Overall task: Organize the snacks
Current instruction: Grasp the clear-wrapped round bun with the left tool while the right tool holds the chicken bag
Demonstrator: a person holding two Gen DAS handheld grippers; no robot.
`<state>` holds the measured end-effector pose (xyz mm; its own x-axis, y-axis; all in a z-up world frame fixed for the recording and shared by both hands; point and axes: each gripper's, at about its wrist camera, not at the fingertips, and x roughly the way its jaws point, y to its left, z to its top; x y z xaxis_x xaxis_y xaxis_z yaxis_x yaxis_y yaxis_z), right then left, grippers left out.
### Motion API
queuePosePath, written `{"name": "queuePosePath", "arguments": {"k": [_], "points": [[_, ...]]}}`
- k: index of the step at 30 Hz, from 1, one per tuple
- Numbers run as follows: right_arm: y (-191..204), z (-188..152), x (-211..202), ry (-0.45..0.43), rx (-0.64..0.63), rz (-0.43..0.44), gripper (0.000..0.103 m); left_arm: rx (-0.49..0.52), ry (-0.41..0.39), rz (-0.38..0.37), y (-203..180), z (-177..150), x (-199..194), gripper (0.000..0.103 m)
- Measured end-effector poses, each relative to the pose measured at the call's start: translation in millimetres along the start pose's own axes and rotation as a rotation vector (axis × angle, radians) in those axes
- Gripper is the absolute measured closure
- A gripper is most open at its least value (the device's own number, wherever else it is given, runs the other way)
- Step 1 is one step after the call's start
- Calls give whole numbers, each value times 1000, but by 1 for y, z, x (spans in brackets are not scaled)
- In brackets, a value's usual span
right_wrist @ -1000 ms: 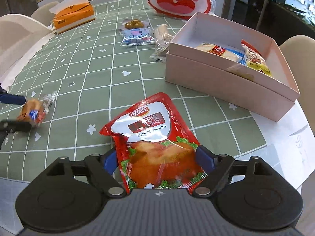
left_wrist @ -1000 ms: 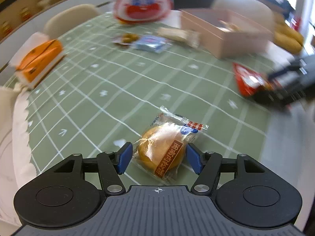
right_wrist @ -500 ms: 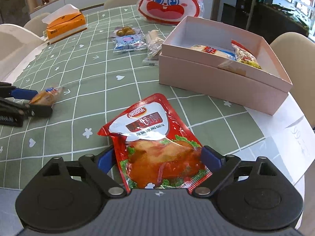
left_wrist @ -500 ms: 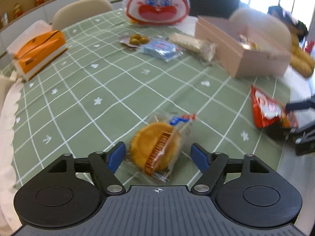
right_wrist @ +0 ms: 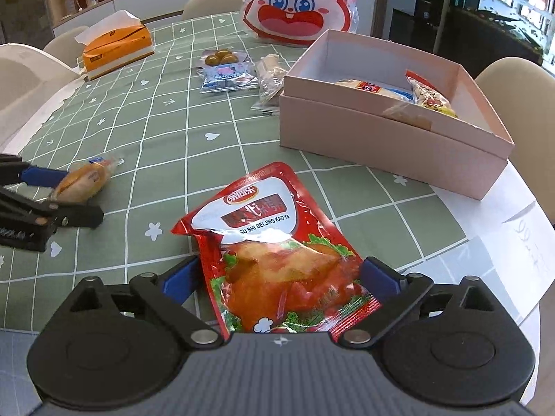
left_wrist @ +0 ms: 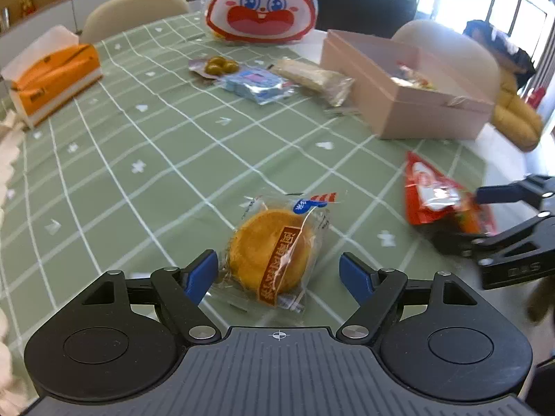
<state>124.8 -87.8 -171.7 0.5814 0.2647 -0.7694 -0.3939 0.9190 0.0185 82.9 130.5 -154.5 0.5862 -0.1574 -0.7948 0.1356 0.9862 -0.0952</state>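
Observation:
My left gripper (left_wrist: 279,274) is open around a round orange cake in a clear wrapper (left_wrist: 272,254) that lies on the green checked tablecloth; the fingers do not touch it. The cake also shows in the right wrist view (right_wrist: 85,178). My right gripper (right_wrist: 279,277) is open around the lower end of a red roast-duck pouch (right_wrist: 274,242) lying on the cloth; the pouch also shows in the left wrist view (left_wrist: 435,196). An open pink box (right_wrist: 388,138) stands beyond the pouch and holds a few wrapped snacks.
A rabbit-face bag (right_wrist: 300,3), an orange tissue box (right_wrist: 116,48), a blue packet (right_wrist: 227,78), a pack of olives (right_wrist: 220,57) and a clear wrapped snack (right_wrist: 270,76) lie farther back. White chairs ring the table. The table edge is near on the right.
My left gripper's jaws have opened wider around the cake and the gripper has turned right. My right gripper has stayed around the red pouch and opened slightly.

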Motion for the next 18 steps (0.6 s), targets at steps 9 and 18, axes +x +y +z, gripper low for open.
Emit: {"name": "queuePosePath", "arguments": {"k": [9,18], "points": [[1,-3,0,-15,-5,4,1,-15,17,-113,-14,-1,-3,20],[2,-7,-2,-40,1,0,0,41,-20,-29,-30,0,9,26]]}}
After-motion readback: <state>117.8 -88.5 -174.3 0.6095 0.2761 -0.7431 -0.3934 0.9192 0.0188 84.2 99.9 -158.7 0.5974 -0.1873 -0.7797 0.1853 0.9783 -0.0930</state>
